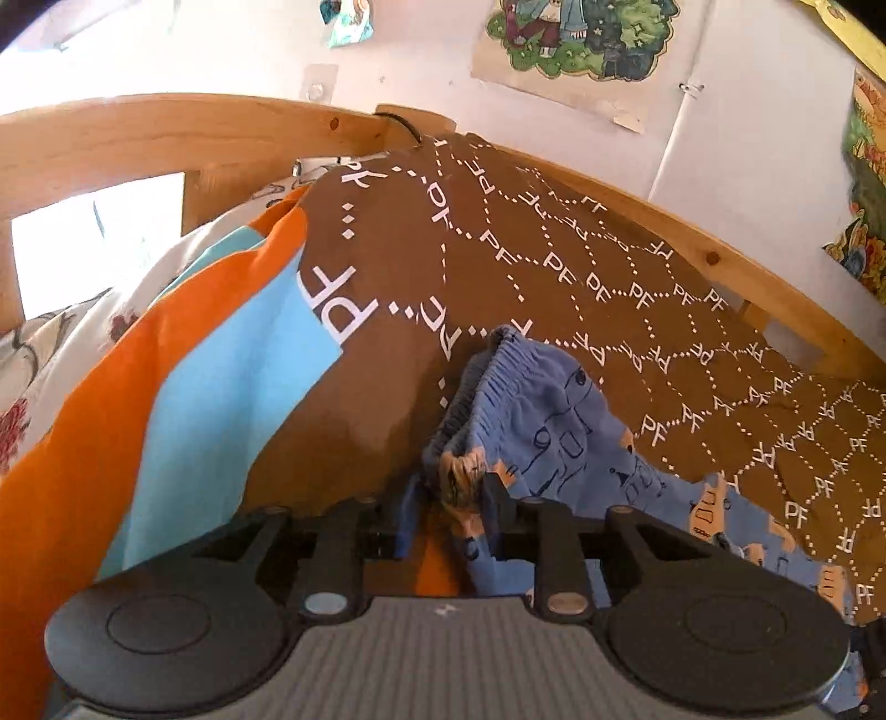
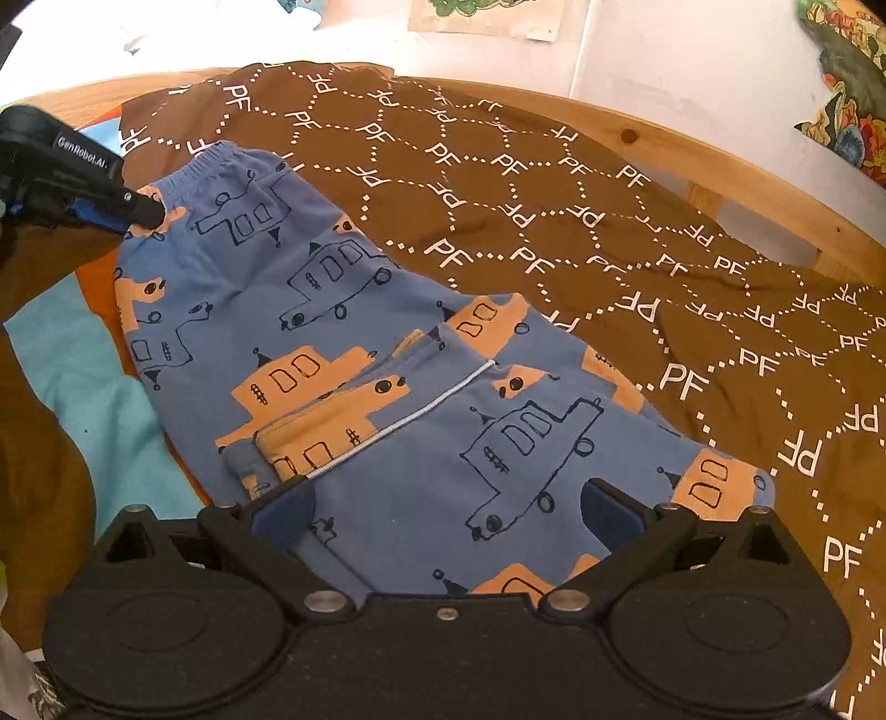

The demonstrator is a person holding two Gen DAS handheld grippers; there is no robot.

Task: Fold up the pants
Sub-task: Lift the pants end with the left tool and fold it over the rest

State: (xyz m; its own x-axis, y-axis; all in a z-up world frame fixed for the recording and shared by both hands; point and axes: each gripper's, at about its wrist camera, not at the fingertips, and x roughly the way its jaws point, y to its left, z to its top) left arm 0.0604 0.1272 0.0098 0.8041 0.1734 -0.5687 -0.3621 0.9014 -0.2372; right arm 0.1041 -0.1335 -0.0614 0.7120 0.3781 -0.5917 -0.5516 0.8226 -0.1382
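Blue pants [image 2: 332, 277] printed with orange and outlined cars lie flat on the brown bedspread [image 2: 609, 249], waistband at the far left and leg ends near me. My right gripper [image 2: 448, 512] hovers open over the leg ends, its fingers wide apart and nothing pinched. My left gripper [image 2: 141, 213] sits at the waistband corner. In the left wrist view the bunched waistband of the pants [image 1: 554, 415] stands between the left gripper's [image 1: 451, 498] fingers, against the right finger [image 1: 494, 490]. Bedding shows through the gap beside the other finger, so the jaws look loose.
A wooden bed rail [image 2: 664, 138] curves behind the bedspread [image 1: 498, 249], with a white wall and pinned pictures [image 1: 581, 39] beyond. An orange and light-blue cloth [image 1: 194, 360] lies left of the pants, also seen as the cloth [image 2: 72, 354] near the left gripper.
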